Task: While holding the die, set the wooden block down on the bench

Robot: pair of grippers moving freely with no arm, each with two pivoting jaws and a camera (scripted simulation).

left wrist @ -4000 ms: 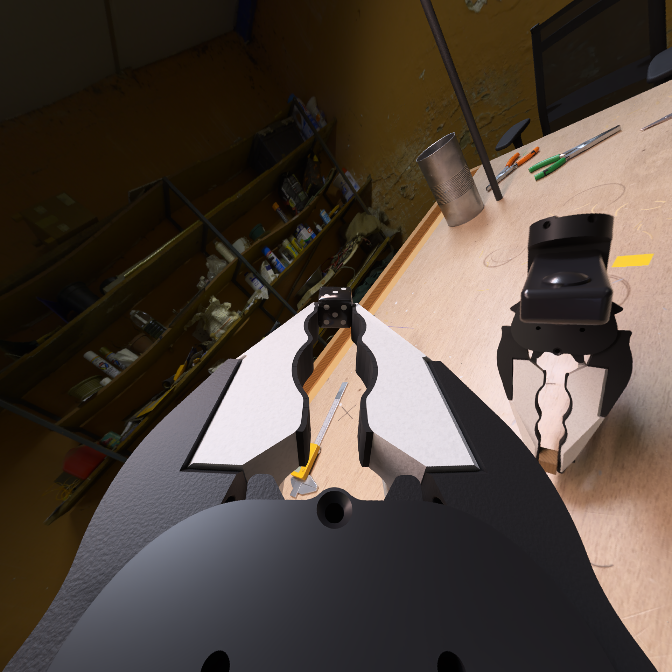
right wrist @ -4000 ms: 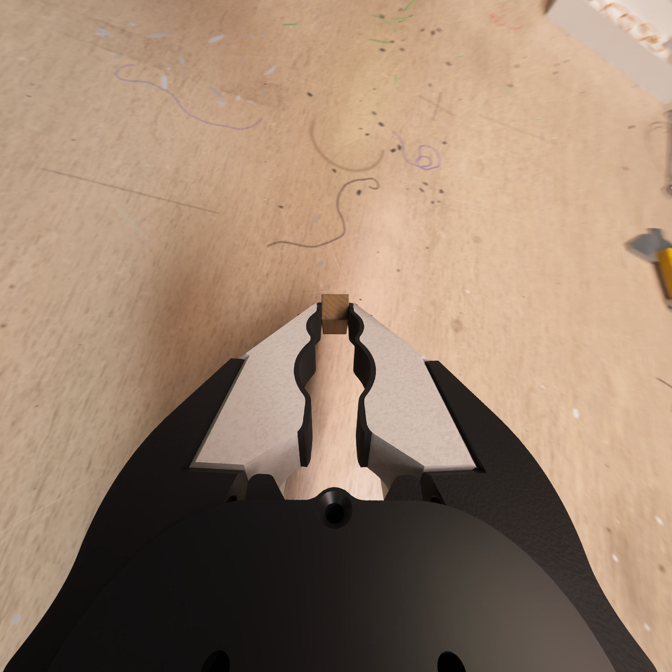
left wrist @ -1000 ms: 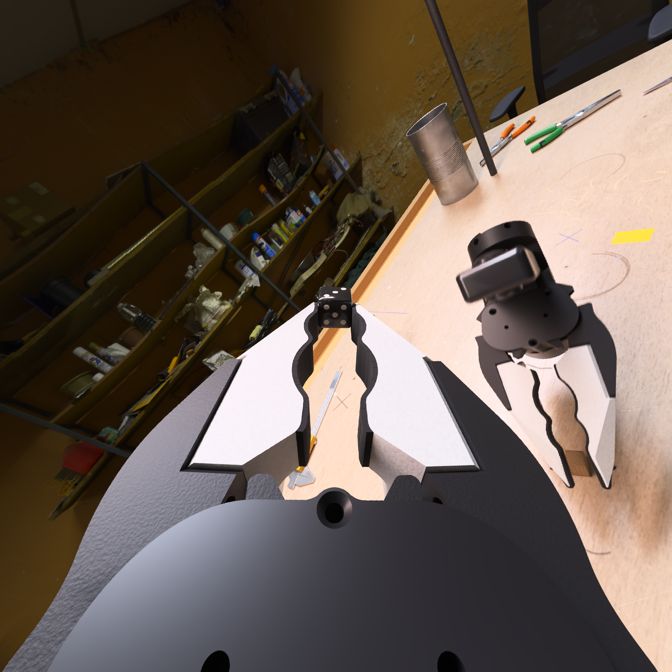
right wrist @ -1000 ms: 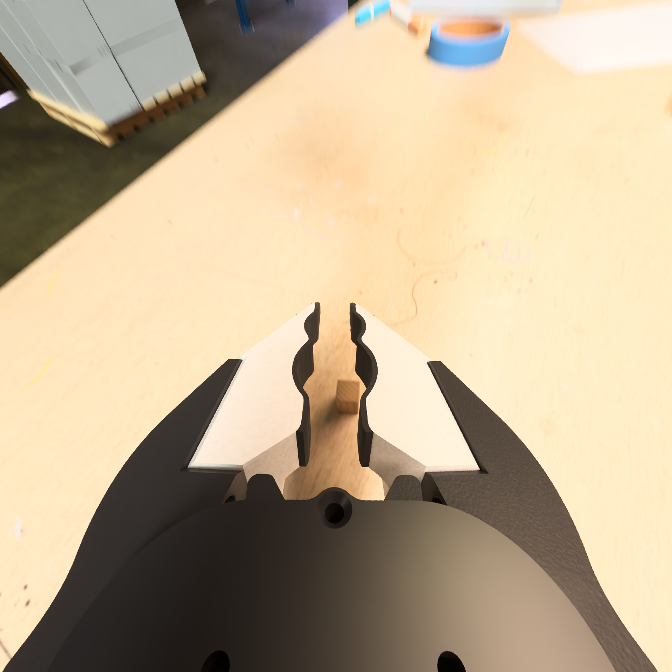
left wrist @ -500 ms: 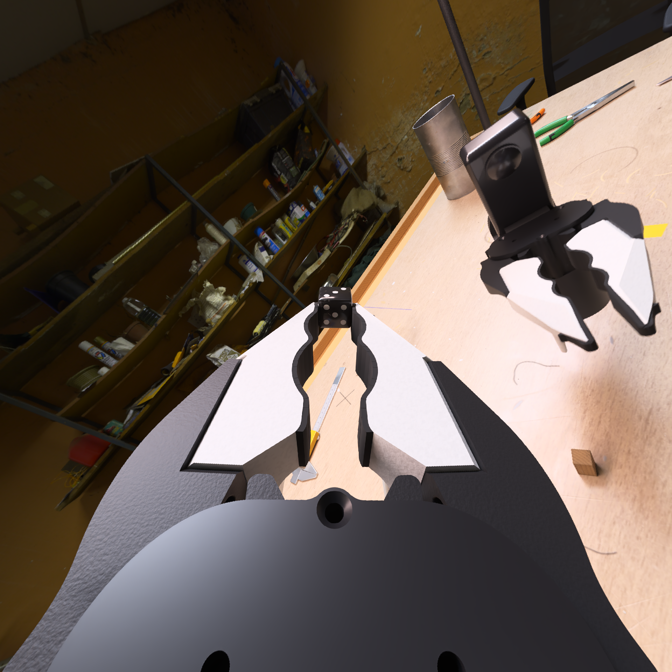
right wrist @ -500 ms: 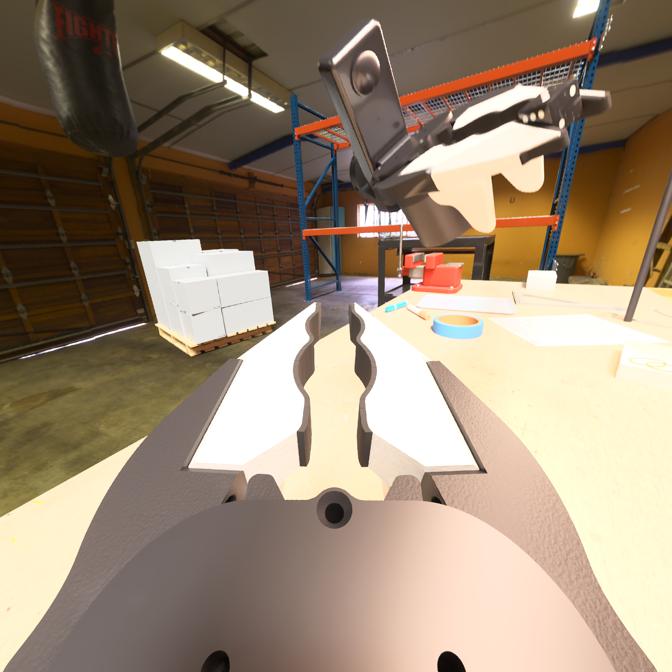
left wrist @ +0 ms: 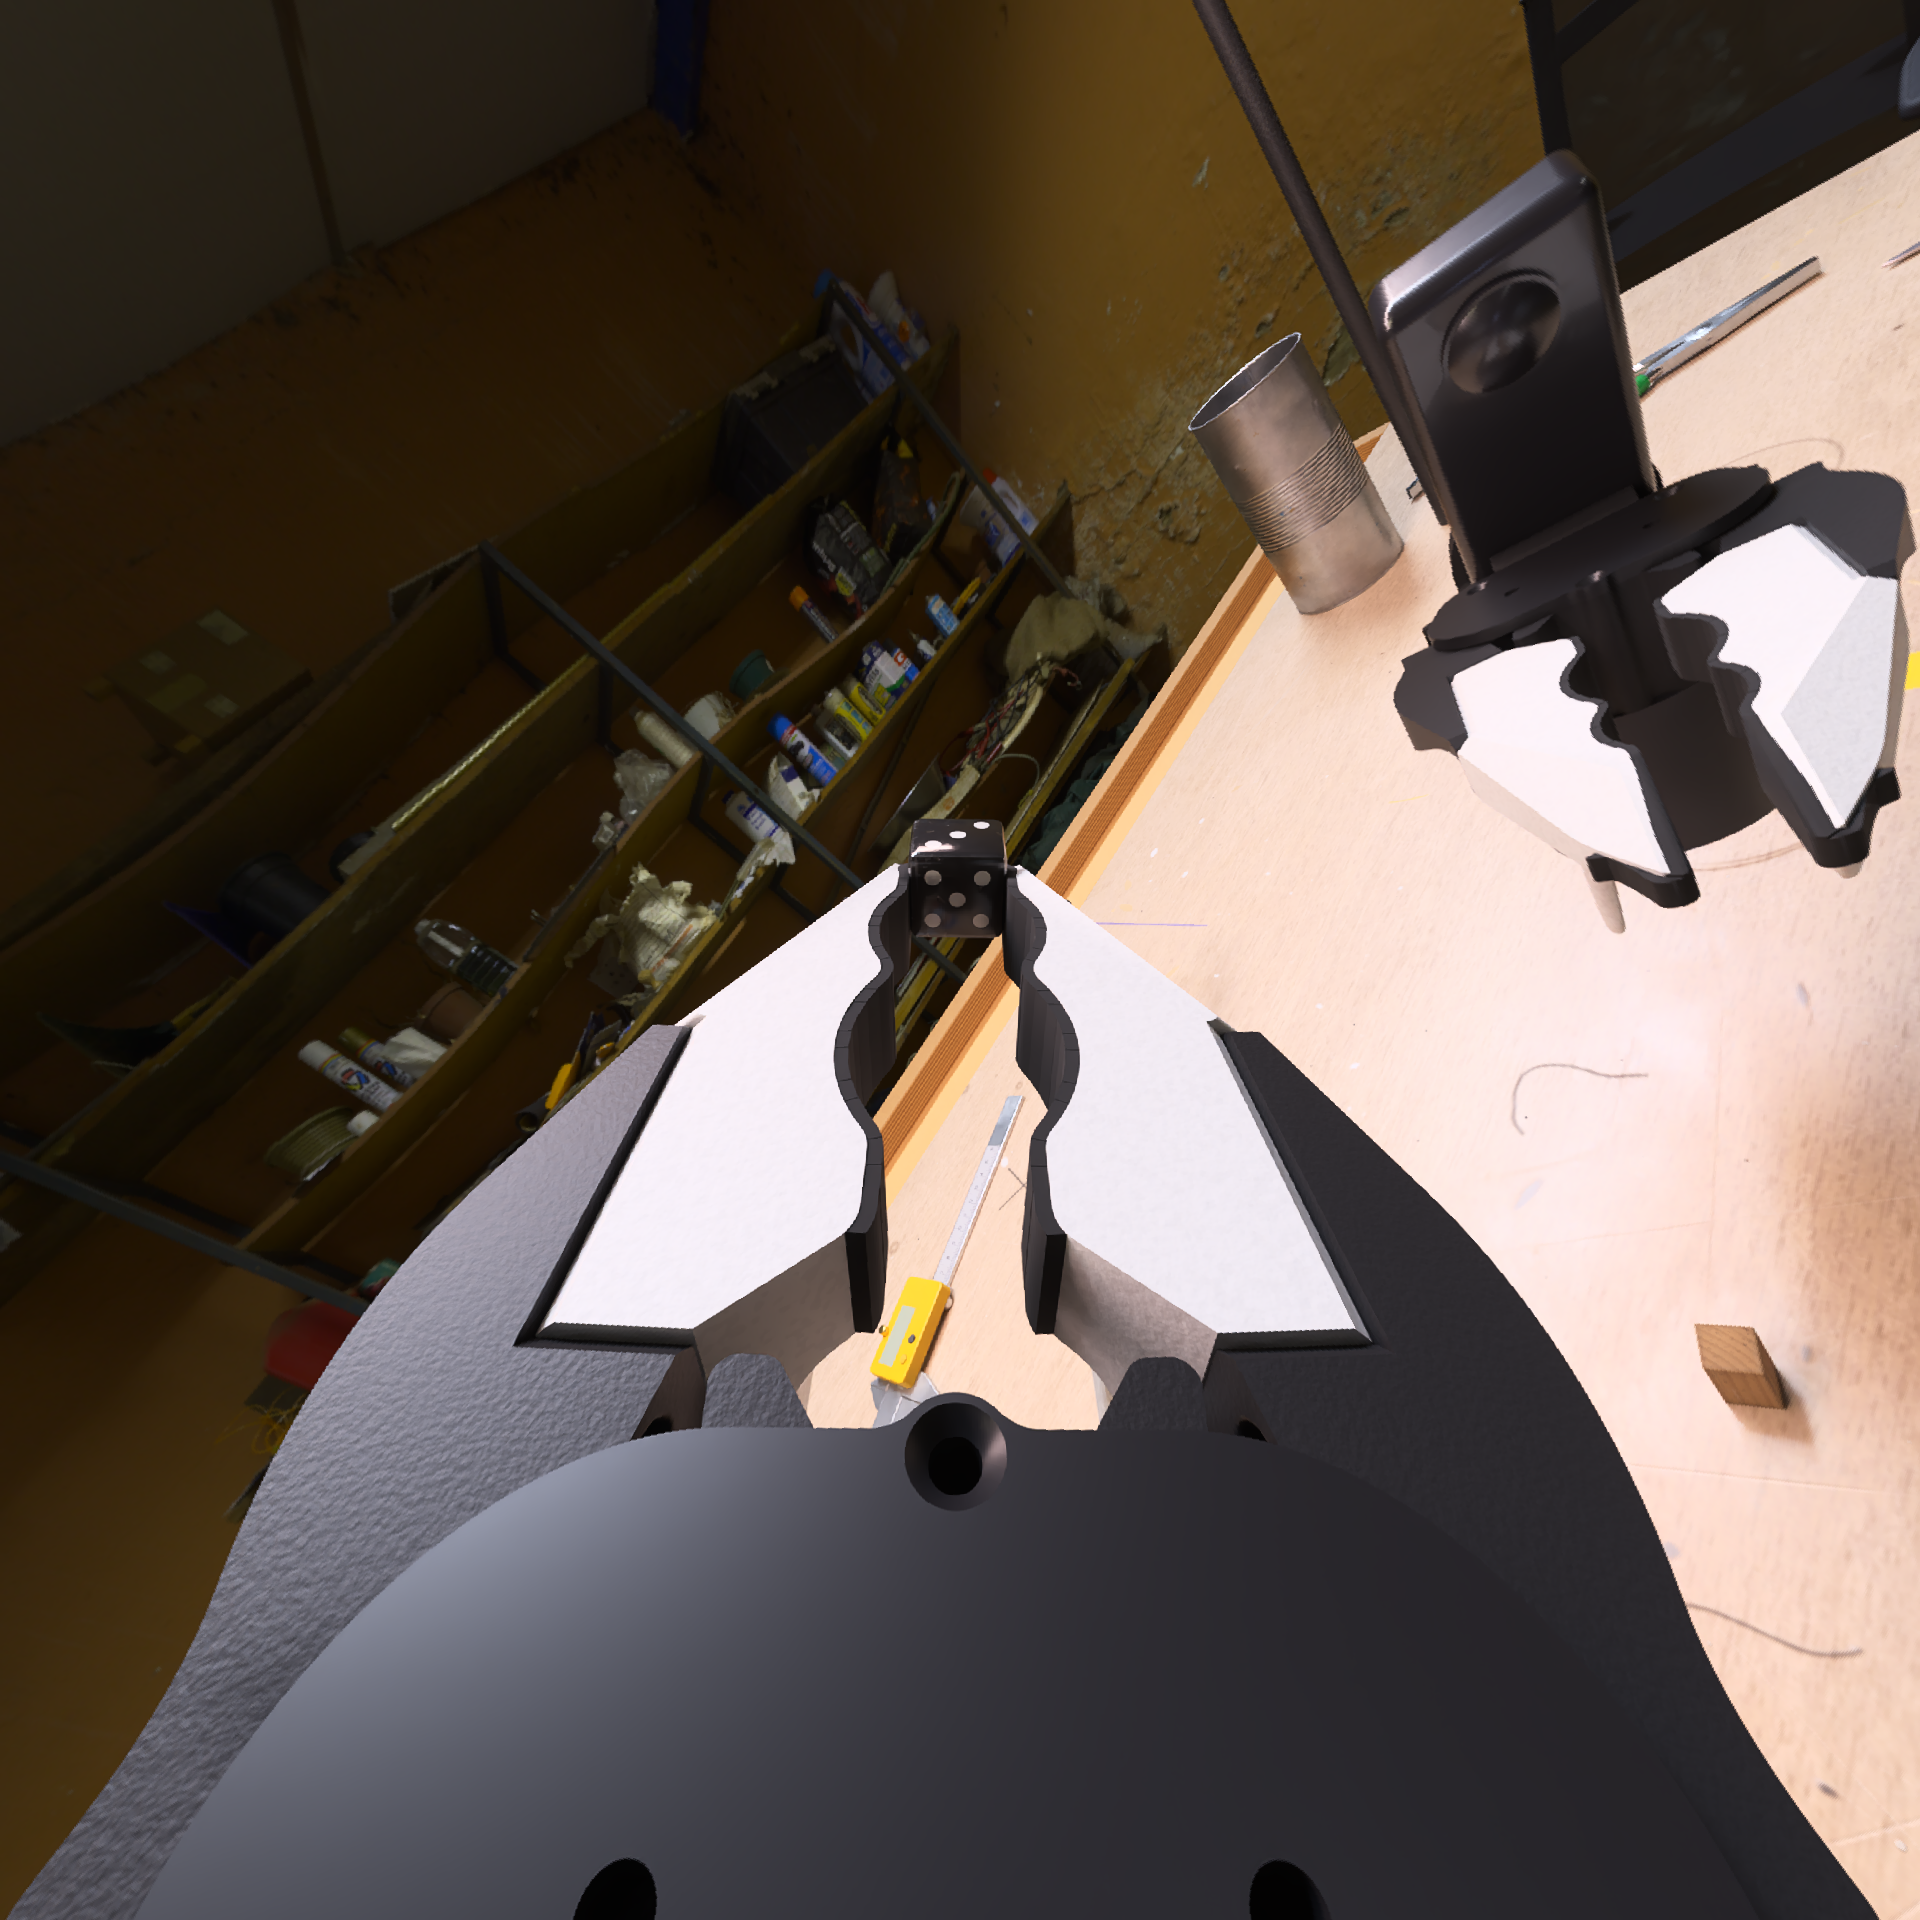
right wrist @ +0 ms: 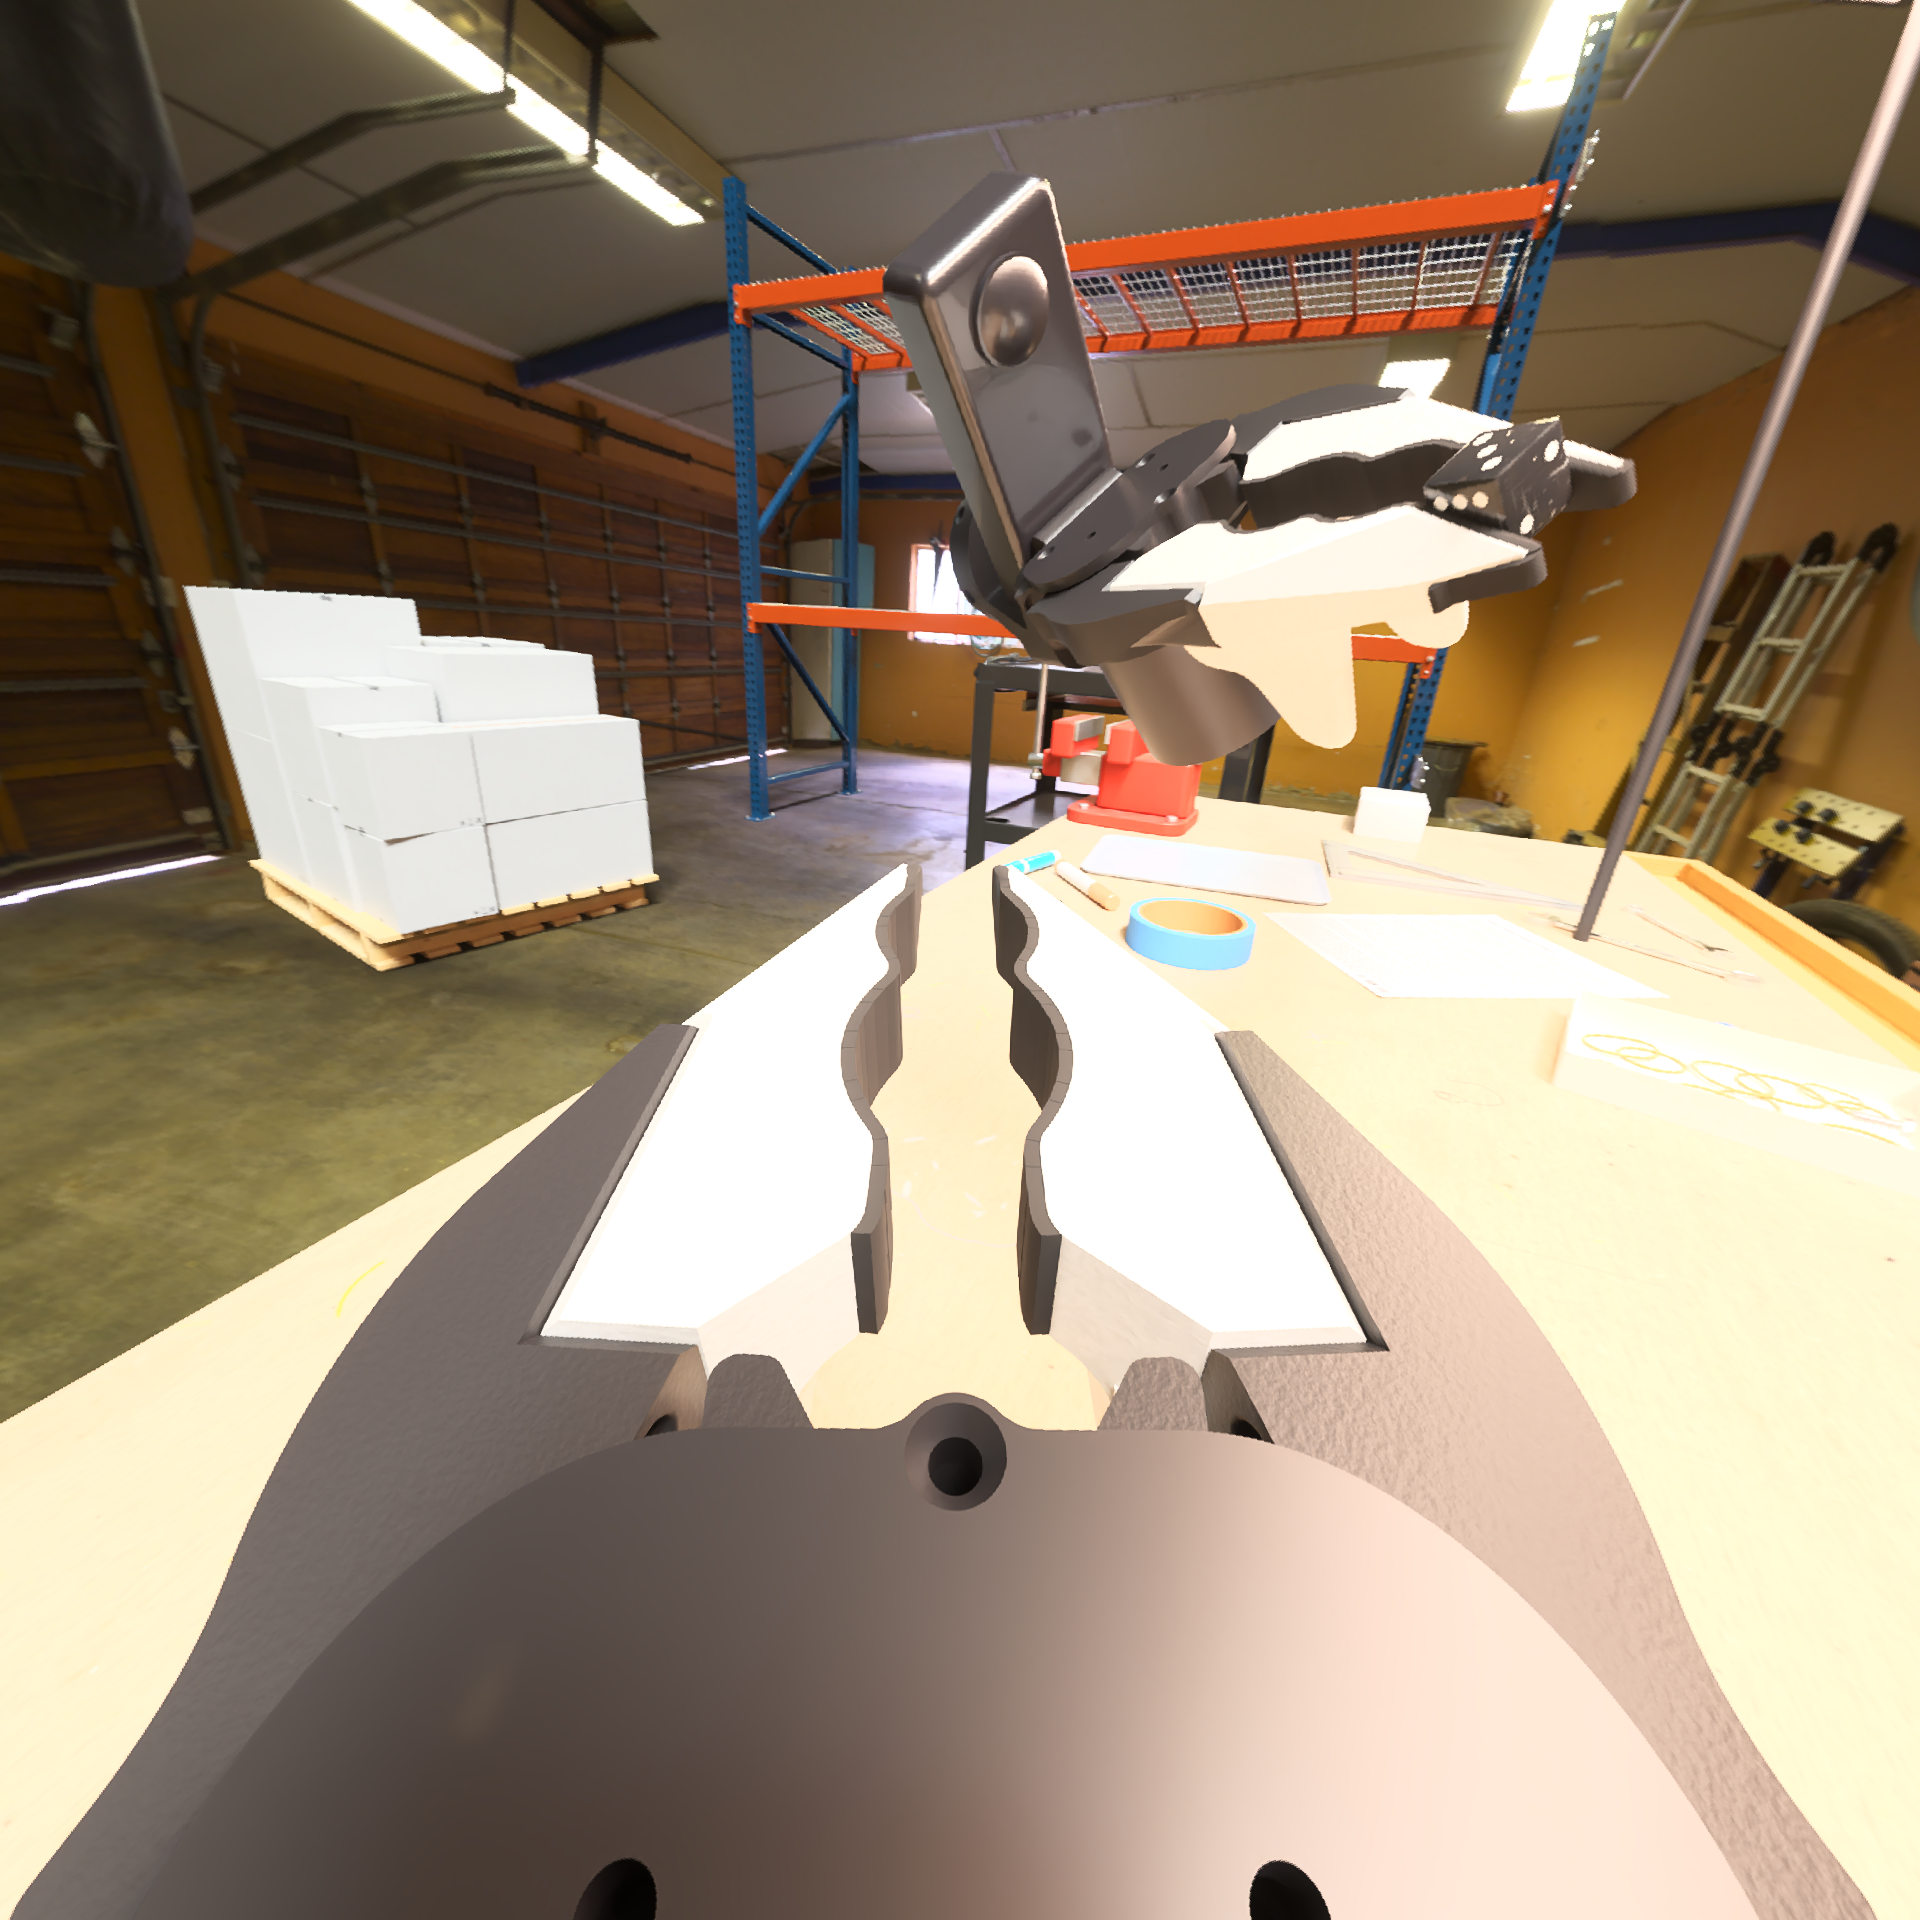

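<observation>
My left gripper (left wrist: pixel 956 894) is shut on a black die with white pips (left wrist: pixel 956 883), held in the air over the bench's left edge. It also shows in the right wrist view (right wrist: pixel 1538 520), up high with the die (right wrist: pixel 1507 473) at its tips. The small wooden block (left wrist: pixel 1740 1366) lies alone on the bench (left wrist: pixel 1403 1091), at the lower right of the left wrist view. My right gripper (left wrist: pixel 1756 868) hovers above the bench beyond the block, open and empty. In its own view (right wrist: pixel 956 883) it looks level across the bench; the block is out of sight there.
A metal can (left wrist: pixel 1299 488) and a dark pole (left wrist: pixel 1309 208) stand near the bench's raised orange edge. A yellow-handled caliper (left wrist: pixel 935 1278) lies under my left gripper. A blue tape roll (right wrist: pixel 1190 932), papers (right wrist: pixel 1455 956) and a red vise (right wrist: pixel 1127 774) sit farther along. Shelves (left wrist: pixel 623 779) lie beyond the edge.
The right gripper opened and let go of the wooden block on the bench, then lifted away and tilted up to level. The left gripper kept the die and barely moved.
</observation>
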